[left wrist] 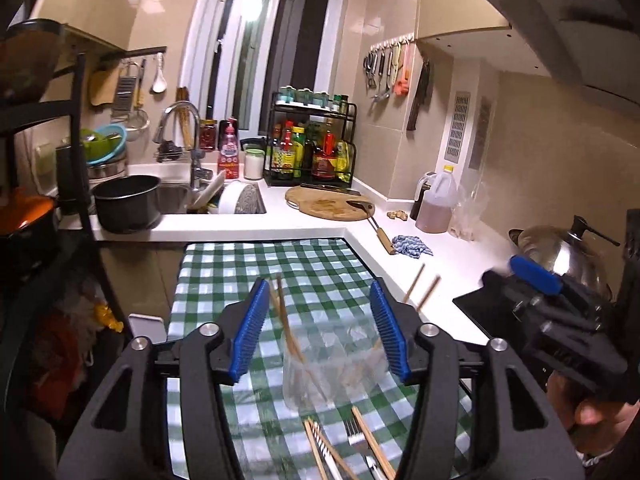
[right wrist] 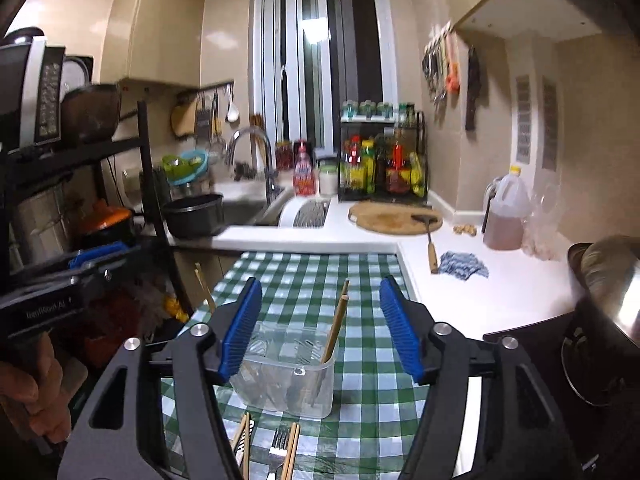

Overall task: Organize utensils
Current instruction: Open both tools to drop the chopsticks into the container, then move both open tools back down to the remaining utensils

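Note:
A clear plastic container (left wrist: 320, 376) stands on the green checked tablecloth (left wrist: 264, 268). Chopsticks (left wrist: 286, 320) lean inside it at its left; more stick out at its right. My left gripper (left wrist: 320, 320) is open above the container, its blue pads either side. Loose chopsticks (left wrist: 372, 444) and a fork (left wrist: 356, 436) lie on the cloth nearer me. In the right wrist view the container (right wrist: 288, 372) holds two upright chopsticks (right wrist: 336, 328). My right gripper (right wrist: 320, 320) is open and empty above it. Chopsticks (right wrist: 292, 452) and a fork (right wrist: 280, 444) lie in front.
A white counter (left wrist: 432, 264) runs behind and right with a round cutting board (left wrist: 330, 204), a spatula, a blue rag (left wrist: 412, 246), an oil jug and a metal pot lid (left wrist: 560, 256). The sink and black pot (left wrist: 126, 202) sit at back left. A dark shelf rack stands at left.

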The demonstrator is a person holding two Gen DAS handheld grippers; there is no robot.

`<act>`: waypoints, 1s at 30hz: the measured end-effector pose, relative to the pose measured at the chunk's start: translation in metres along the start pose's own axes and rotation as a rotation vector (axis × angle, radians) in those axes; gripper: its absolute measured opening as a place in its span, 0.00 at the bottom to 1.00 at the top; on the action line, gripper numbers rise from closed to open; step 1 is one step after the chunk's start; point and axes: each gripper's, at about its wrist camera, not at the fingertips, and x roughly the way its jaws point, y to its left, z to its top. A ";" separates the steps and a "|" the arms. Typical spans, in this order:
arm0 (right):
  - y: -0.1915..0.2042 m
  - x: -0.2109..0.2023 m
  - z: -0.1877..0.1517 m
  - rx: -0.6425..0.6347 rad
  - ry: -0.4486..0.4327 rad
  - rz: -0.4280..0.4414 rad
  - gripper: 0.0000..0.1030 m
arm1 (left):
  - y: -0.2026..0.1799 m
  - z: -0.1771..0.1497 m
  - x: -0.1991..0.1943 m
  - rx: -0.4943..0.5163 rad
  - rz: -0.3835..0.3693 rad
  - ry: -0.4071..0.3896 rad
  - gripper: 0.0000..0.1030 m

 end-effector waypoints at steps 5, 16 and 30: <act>0.002 -0.034 -0.027 -0.043 -0.026 0.035 0.66 | 0.000 -0.044 -0.029 0.016 0.080 -0.003 0.57; 0.013 -0.060 -0.125 -0.090 0.120 0.092 0.91 | 0.012 -0.147 -0.050 -0.023 0.189 0.021 0.93; 0.002 -0.025 -0.217 0.050 0.373 -0.003 0.81 | 0.016 -0.214 -0.027 -0.074 0.178 0.172 0.71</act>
